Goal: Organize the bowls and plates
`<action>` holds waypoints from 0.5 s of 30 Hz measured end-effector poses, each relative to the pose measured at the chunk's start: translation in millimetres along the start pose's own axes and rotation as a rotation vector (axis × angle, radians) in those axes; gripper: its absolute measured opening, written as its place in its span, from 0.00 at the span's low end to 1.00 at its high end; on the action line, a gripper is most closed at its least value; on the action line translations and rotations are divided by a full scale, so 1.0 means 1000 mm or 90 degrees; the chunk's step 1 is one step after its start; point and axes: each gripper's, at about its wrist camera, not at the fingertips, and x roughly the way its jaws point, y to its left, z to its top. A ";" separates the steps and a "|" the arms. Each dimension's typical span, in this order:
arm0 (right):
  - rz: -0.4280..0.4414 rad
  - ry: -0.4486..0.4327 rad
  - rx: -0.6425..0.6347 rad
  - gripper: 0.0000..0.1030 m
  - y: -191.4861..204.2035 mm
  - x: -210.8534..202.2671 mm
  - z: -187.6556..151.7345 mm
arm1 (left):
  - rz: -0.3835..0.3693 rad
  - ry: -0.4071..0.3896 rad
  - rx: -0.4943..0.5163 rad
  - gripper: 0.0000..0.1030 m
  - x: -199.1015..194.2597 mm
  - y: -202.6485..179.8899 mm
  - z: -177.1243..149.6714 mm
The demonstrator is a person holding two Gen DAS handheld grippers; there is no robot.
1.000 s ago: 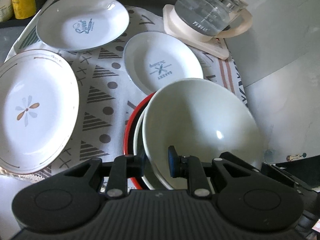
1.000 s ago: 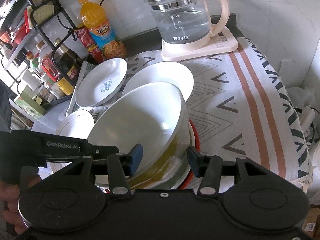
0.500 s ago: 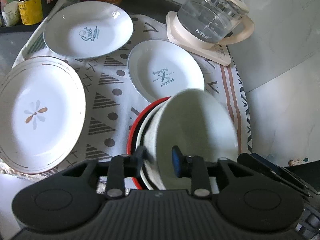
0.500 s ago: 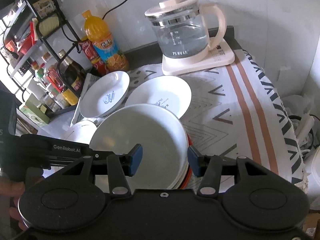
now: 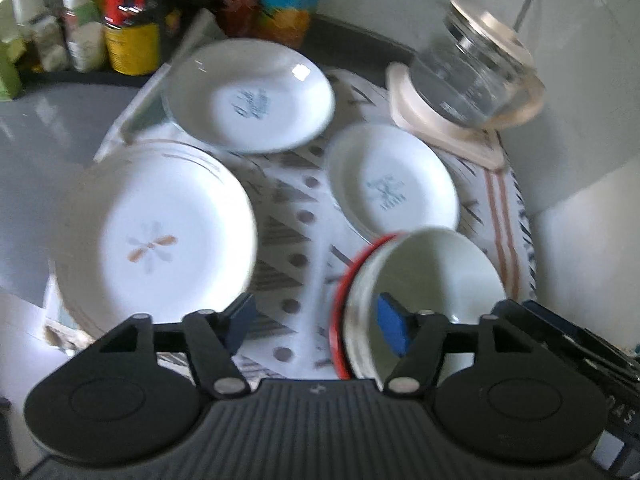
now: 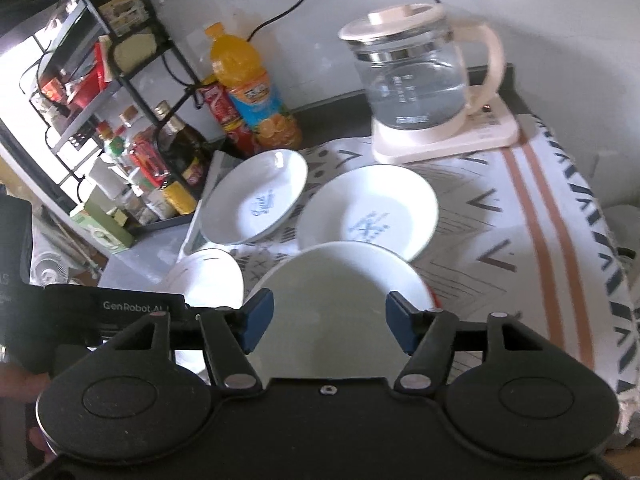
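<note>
A white bowl (image 5: 436,276) rests in a stack of bowls with a red rim (image 5: 340,304) on the patterned cloth; it also shows in the right wrist view (image 6: 332,304). My left gripper (image 5: 316,324) is open, its right pad inside the bowl and its left pad outside, apart from the rim. My right gripper (image 6: 330,320) is open and empty just above the bowl. A large flower plate (image 5: 156,240), a "Sweet" plate (image 5: 252,96) and a "Bakery" plate (image 5: 392,184) lie flat on the cloth.
A glass kettle on a cream base (image 6: 424,80) stands at the back right. Juice and cola bottles (image 6: 252,92) and a rack of condiments (image 6: 120,128) stand at the back left. The cloth (image 6: 540,220) has bare room on its right side.
My left gripper opened and let go of the white bowl, which settled flat into the stack. Both grippers drew back and up; the left view swung left.
</note>
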 end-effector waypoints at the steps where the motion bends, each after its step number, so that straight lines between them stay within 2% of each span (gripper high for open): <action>1: 0.002 -0.001 -0.007 0.67 0.004 0.002 0.001 | 0.010 -0.006 -0.006 0.70 -0.002 0.004 0.001; 7: 0.011 0.023 -0.043 0.81 0.028 0.021 0.009 | 0.030 -0.015 -0.050 0.81 -0.005 0.037 0.006; 11: 0.021 0.037 -0.057 0.85 0.042 0.034 0.013 | 0.029 -0.010 -0.068 0.82 -0.001 0.057 0.009; 13: 0.020 0.040 -0.059 0.92 0.050 0.039 0.015 | 0.033 -0.005 -0.076 0.82 -0.001 0.066 0.011; 15: 0.020 0.045 -0.055 0.94 0.058 0.043 0.018 | 0.031 -0.010 -0.076 0.83 -0.001 0.075 0.014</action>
